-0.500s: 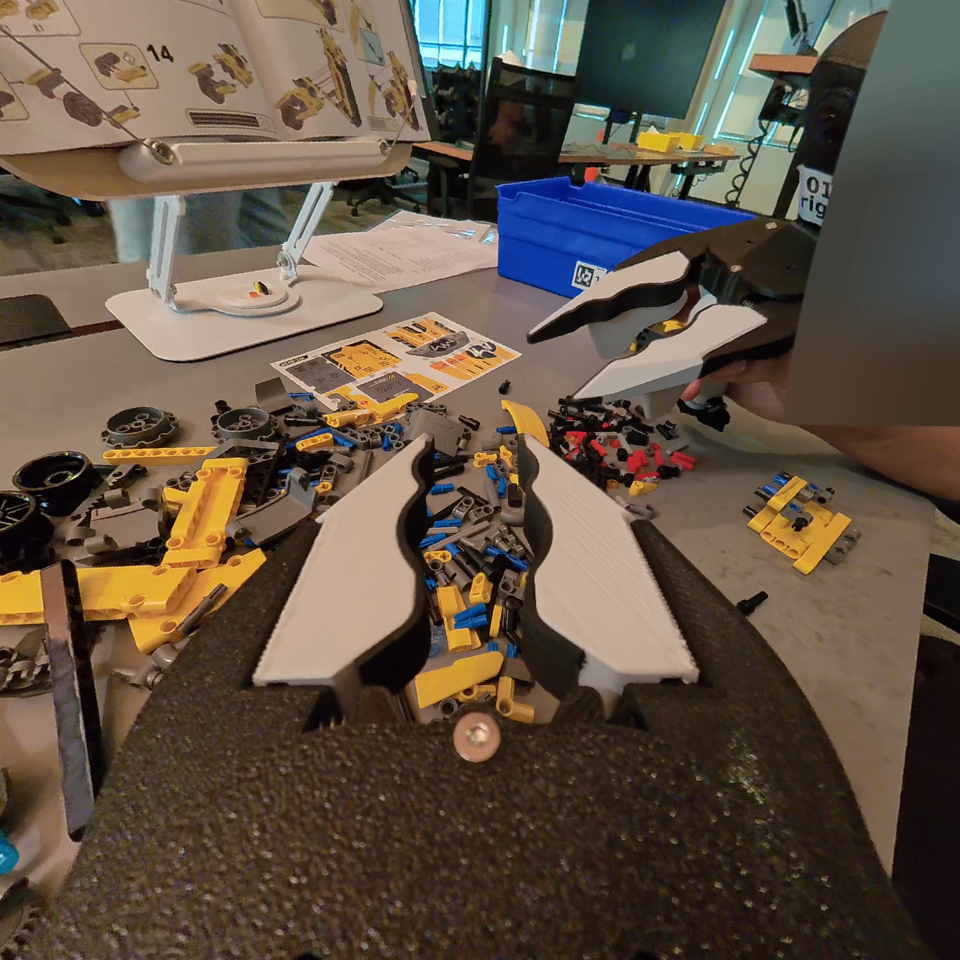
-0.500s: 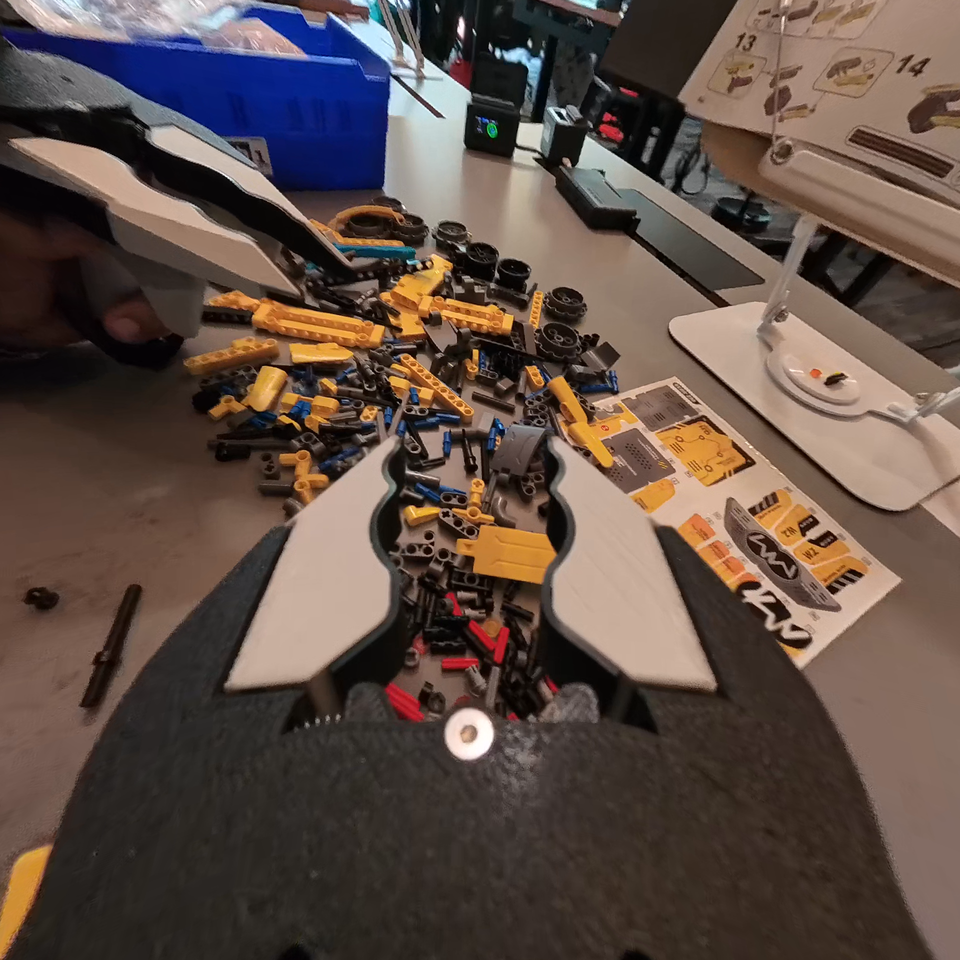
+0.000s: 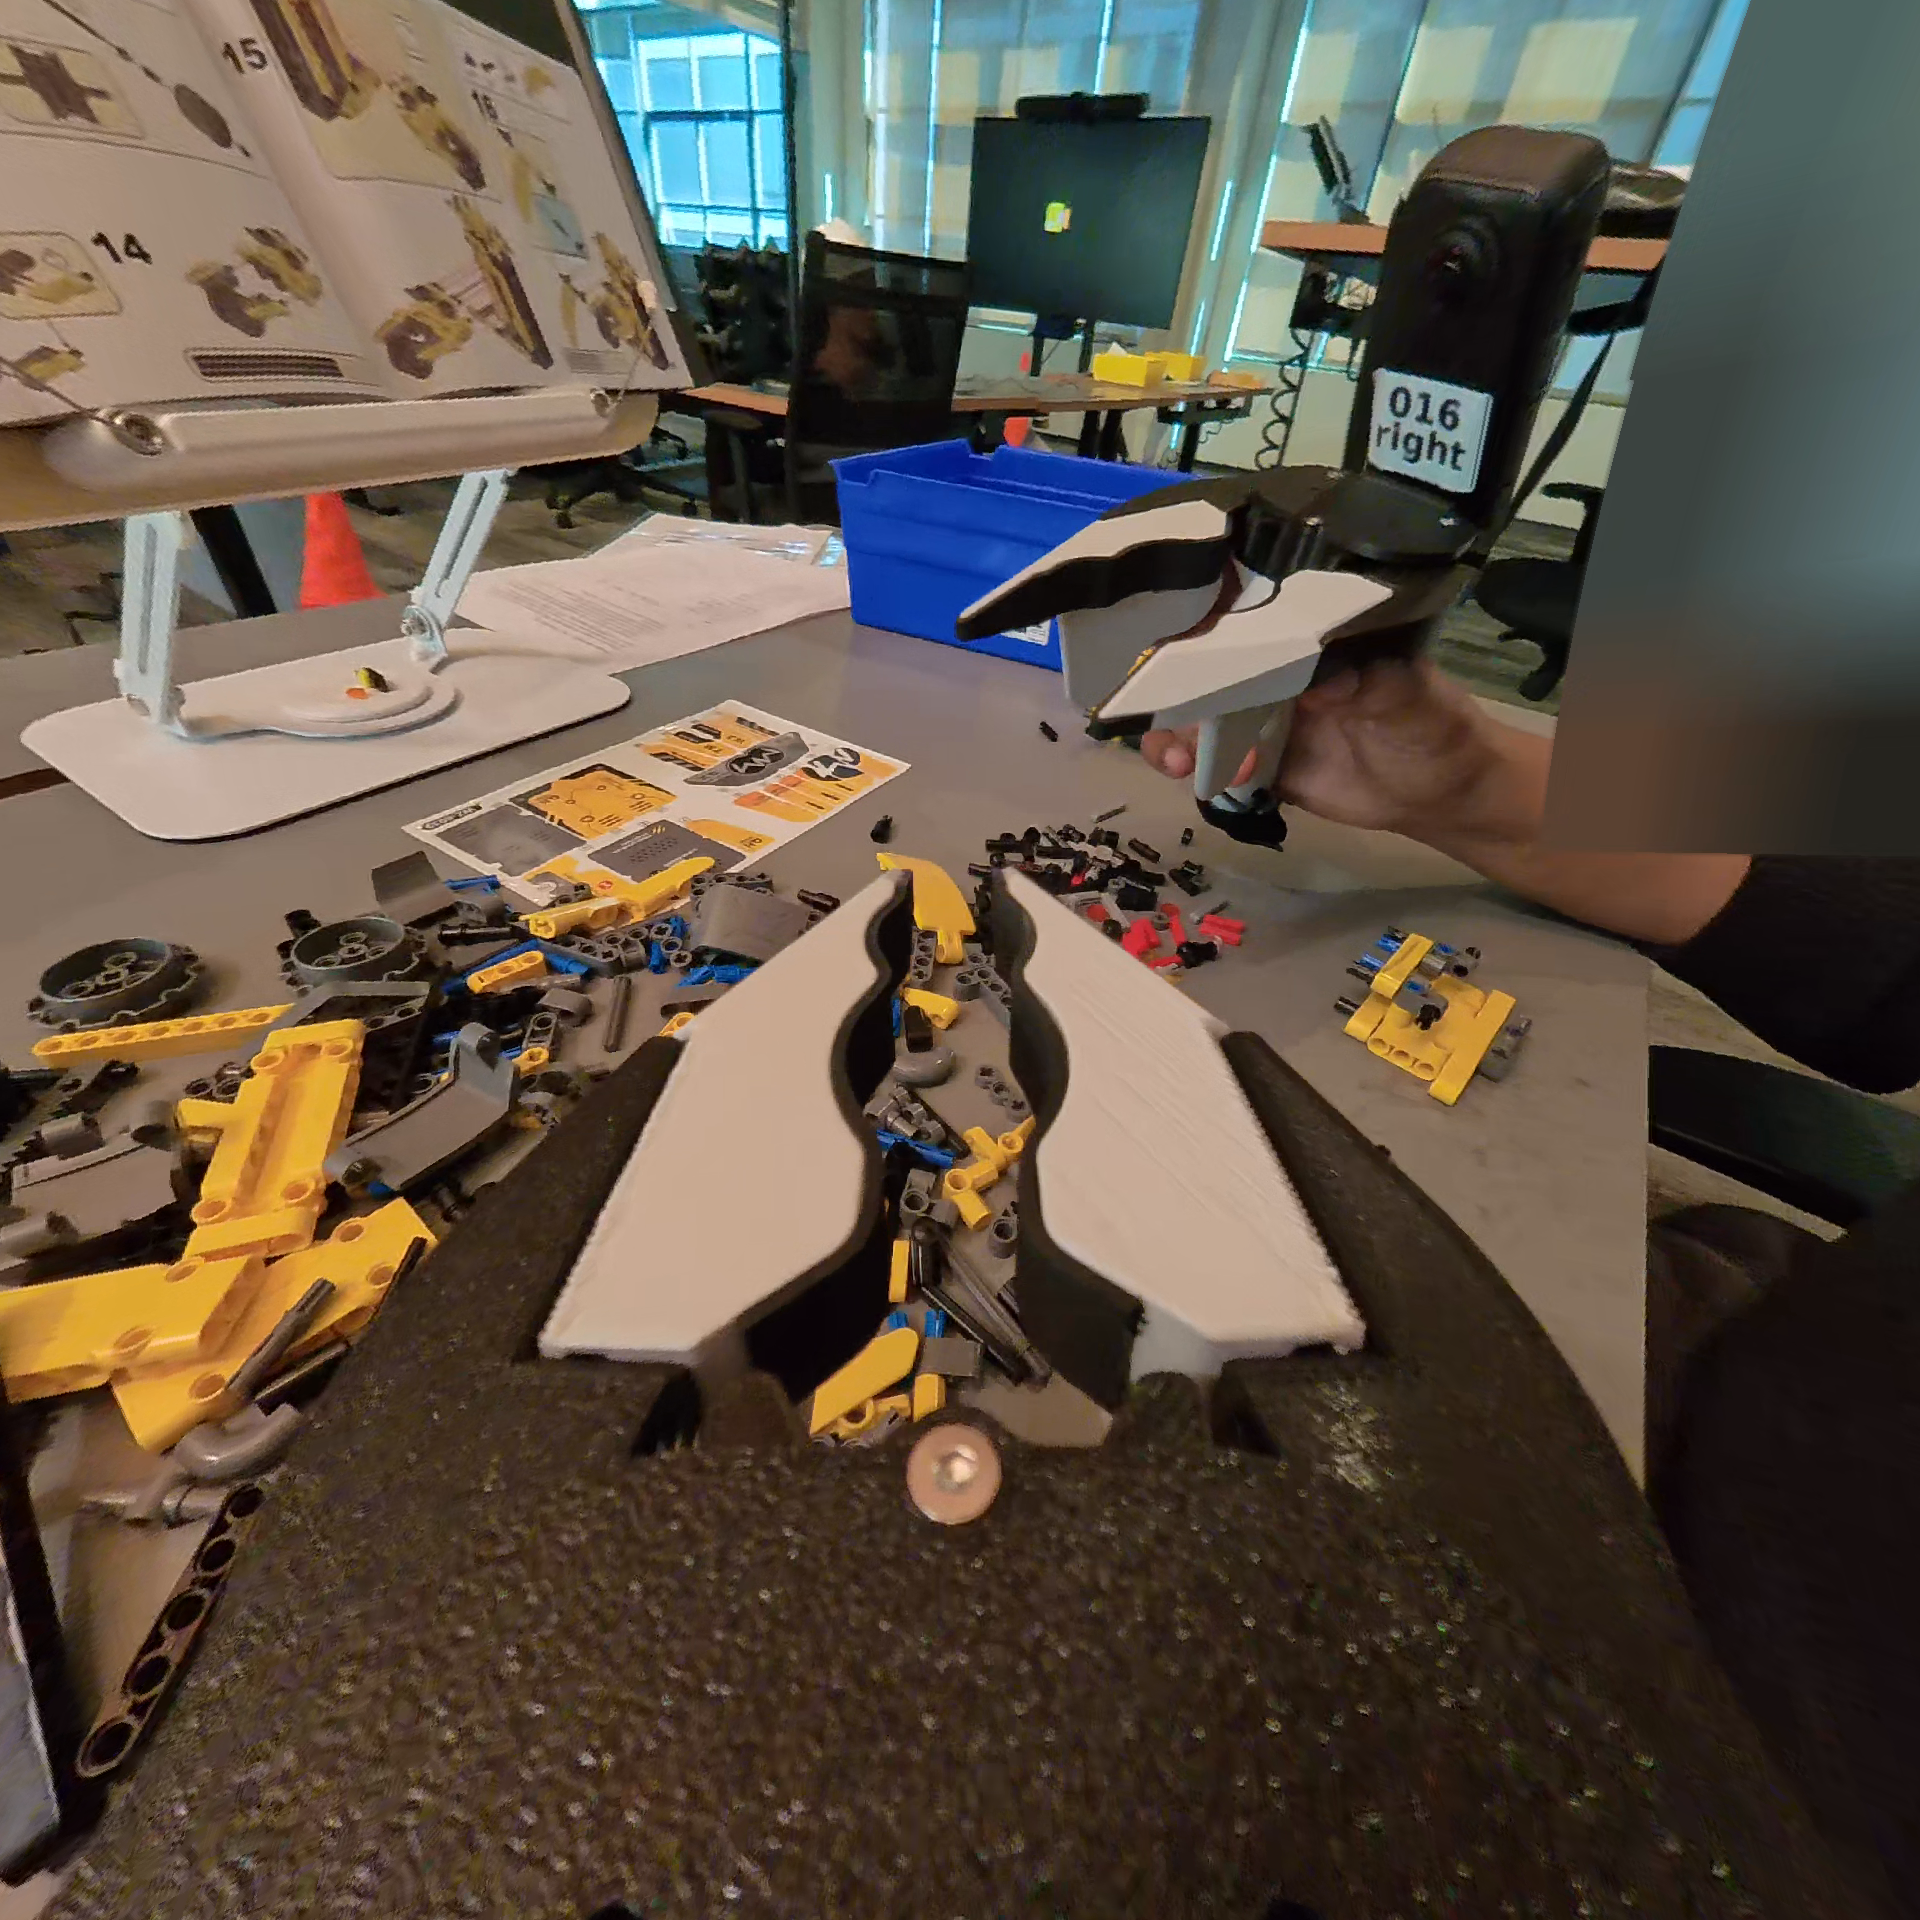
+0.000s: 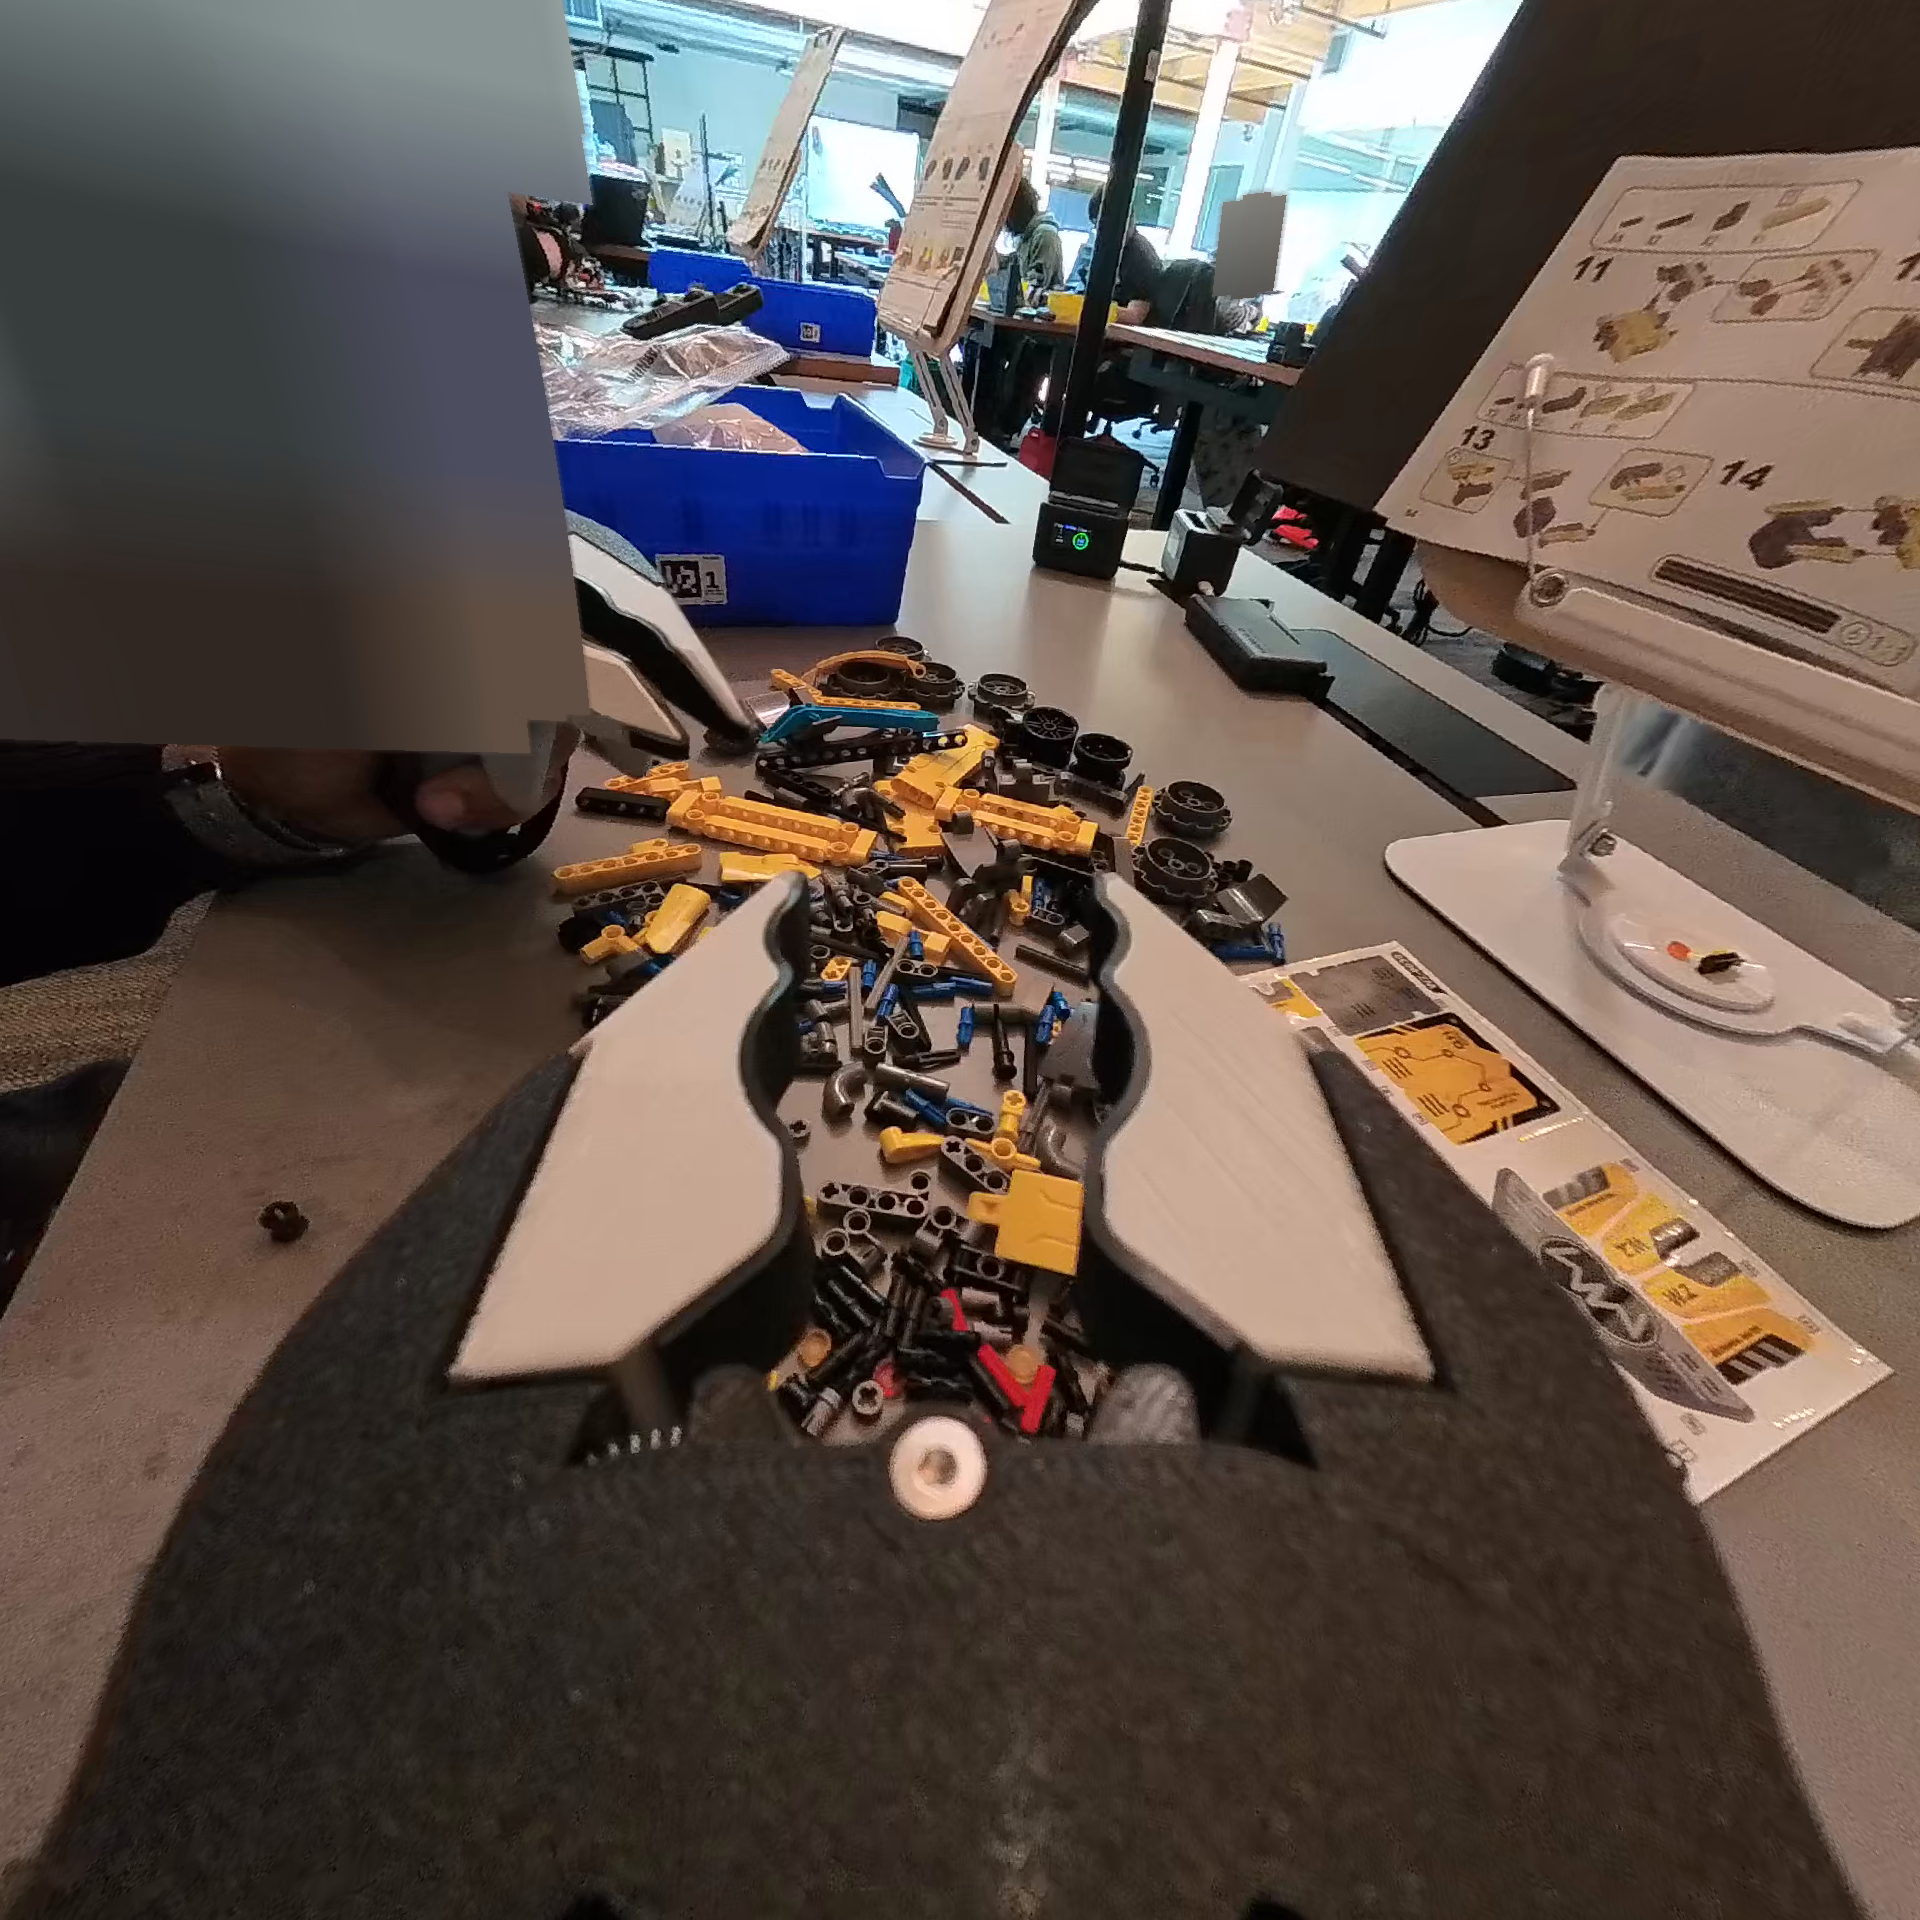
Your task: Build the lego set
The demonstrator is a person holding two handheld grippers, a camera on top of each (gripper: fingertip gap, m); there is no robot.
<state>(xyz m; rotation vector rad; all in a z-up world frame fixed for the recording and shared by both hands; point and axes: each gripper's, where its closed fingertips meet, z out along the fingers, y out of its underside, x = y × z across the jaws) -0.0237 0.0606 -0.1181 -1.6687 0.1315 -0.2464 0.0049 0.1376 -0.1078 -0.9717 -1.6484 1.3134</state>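
Hovering higher than half a second ago: left gripper [image 3: 945,894], jaws narrowly parted, empty, over yellow-and-grey building-brick pile [image 3: 312,1122]; right gripper [image 4: 951,904], jaws wide, empty, raised above black-and-red pins [image 4: 935,1340].

The left gripper [image 3: 948,883] had pale grey ribbed fingers [image 3: 1164,1122] with black wavy inner pads, set in a speckled black body with one round silver screw; the right gripper [image 3: 1039,670] matched, with a grey handle, a black camera housing bearing a white label; the arm behind it wore a dark sleeve.
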